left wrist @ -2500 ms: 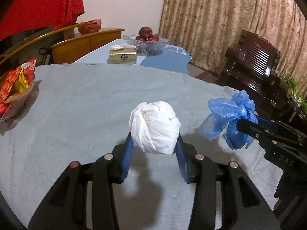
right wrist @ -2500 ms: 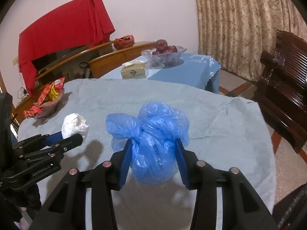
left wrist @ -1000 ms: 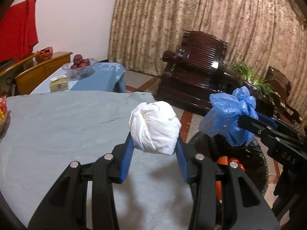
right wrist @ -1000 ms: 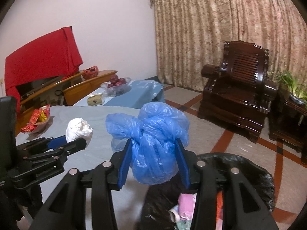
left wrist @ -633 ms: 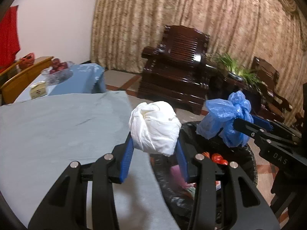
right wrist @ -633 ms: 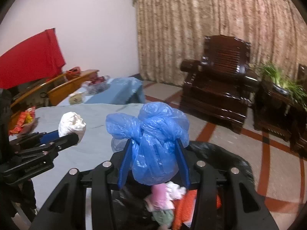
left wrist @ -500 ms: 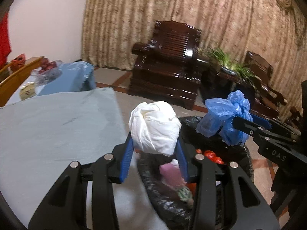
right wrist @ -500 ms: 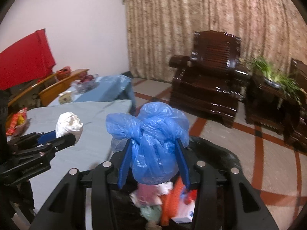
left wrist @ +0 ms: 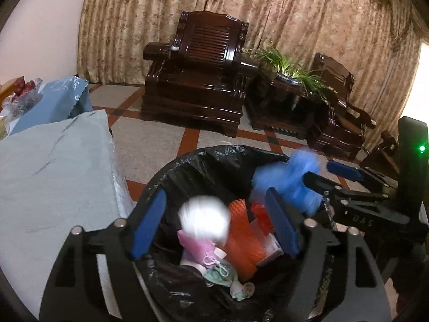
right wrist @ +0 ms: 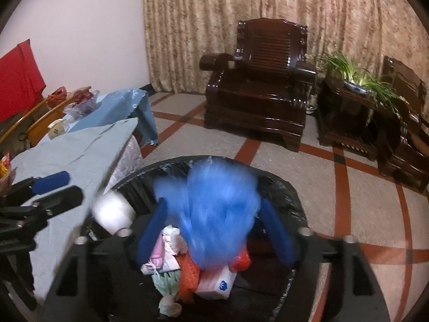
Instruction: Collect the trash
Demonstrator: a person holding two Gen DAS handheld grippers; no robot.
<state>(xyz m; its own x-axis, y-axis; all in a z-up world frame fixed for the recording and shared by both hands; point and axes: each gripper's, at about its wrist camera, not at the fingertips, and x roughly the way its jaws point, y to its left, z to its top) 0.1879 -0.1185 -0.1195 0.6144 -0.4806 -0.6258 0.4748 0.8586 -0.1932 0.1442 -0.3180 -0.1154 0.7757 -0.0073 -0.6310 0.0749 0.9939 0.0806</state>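
Drop step: left gripper (left wrist: 214,224) and right gripper (right wrist: 214,232) both spread wide; white wad (left wrist: 205,218) and blue bag (right wrist: 218,214), blurred, falling into black bin (left wrist: 203,161) at 6 o'clock. Next: fetch remaining trash.

White crumpled plastic bundle (left wrist: 205,220), motion-blurred, in mid-air above the black-lined trash bin (left wrist: 187,169). Knotted blue plastic bag (right wrist: 218,212), likewise blurred, over the same bin's opening. Bin already holds orange mesh, pink and white refuse.

Tiled floor (right wrist: 346,177) carries black-lined trash bin (left wrist: 203,161); grey-clothed table (left wrist: 53,161) beside it.
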